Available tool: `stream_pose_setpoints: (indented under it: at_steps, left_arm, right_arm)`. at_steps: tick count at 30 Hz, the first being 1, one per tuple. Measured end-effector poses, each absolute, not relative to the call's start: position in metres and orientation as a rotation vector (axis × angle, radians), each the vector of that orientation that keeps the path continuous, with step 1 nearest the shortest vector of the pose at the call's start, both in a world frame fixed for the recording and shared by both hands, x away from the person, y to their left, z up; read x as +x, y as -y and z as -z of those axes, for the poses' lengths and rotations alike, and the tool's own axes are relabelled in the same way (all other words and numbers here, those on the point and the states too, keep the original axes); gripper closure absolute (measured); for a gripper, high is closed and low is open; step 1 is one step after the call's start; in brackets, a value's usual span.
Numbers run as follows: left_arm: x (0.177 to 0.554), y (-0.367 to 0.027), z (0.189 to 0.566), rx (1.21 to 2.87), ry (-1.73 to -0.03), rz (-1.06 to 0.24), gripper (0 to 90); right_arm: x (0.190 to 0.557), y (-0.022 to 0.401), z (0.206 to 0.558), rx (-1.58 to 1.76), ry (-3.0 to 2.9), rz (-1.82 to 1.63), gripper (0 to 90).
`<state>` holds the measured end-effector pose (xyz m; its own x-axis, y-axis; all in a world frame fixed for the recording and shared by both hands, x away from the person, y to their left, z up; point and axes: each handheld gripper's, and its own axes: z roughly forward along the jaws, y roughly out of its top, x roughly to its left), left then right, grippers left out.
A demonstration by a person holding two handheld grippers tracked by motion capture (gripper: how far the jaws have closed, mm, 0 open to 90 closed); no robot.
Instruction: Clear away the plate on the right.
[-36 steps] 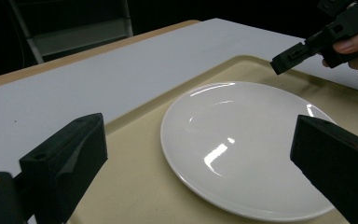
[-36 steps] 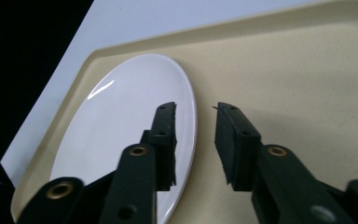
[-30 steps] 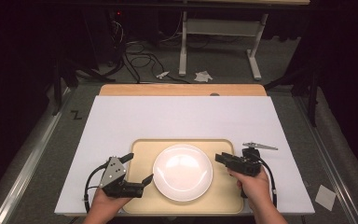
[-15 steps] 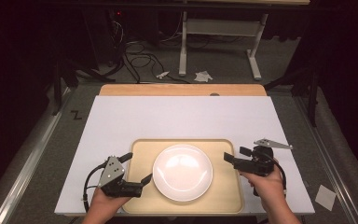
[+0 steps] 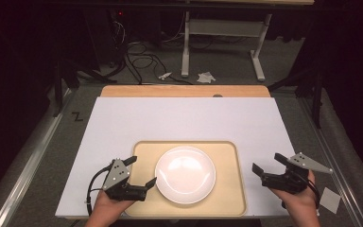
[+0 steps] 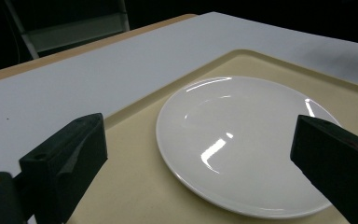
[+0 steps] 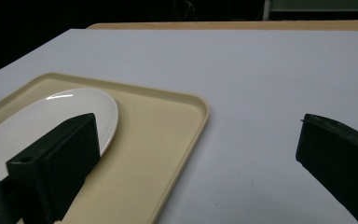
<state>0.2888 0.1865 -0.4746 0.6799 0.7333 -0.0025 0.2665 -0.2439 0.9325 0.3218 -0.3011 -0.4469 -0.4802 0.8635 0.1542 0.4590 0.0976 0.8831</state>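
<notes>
The left gripper [image 5: 141,171], at the lower left of the high view, has its fingers [image 6: 65,161] spread wide with nothing between them; one fingertip lies just beside the plate's [image 5: 185,174] near-left rim, though whether it touches is unclear. In the left gripper view the fingers stand at the two bottom corners, and the plate [image 6: 247,142] sits in the gap ahead of them. The right gripper [image 5: 268,162], at the lower right of the high view, also has its fingers [image 7: 58,161] wide apart and empty; it is held beyond the tray's [image 5: 227,198] right edge, over the white counter [image 5: 179,118]. In the right gripper view the tray's corner [image 7: 186,116] lies at centre left and the plate [image 7: 51,121] is partly hidden behind the left finger. The white plate lies in the middle of the tan tray, near the bottom centre of the high view. Both hands [image 5: 106,208] are cut off by the bottom edge. Beyond the counter, at the top of the frame, the floor [image 5: 179,71] is dim, with cables [image 5: 137,52] and a pale stand [image 5: 227,33] hard to make out.
</notes>
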Motion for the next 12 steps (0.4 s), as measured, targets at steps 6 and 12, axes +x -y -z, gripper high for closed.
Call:
stream_pose_setpoints:
  at_steps: [6, 12]
  left_arm:
    - [0.2887, -0.1864, 0.4746, 1.812, -0.794, -0.542, 4.1]
    - [0.2889, -0.1887, 0.4744, 1.800, -0.808, -0.543, 4.0]
  right_arm:
    - [0.3208, 0.2960, 0.4471, 1.231, -1.967, -1.359, 0.3]
    - [0.3239, 0.3016, 0.4497, 1.260, -1.960, -1.361, 0.3]
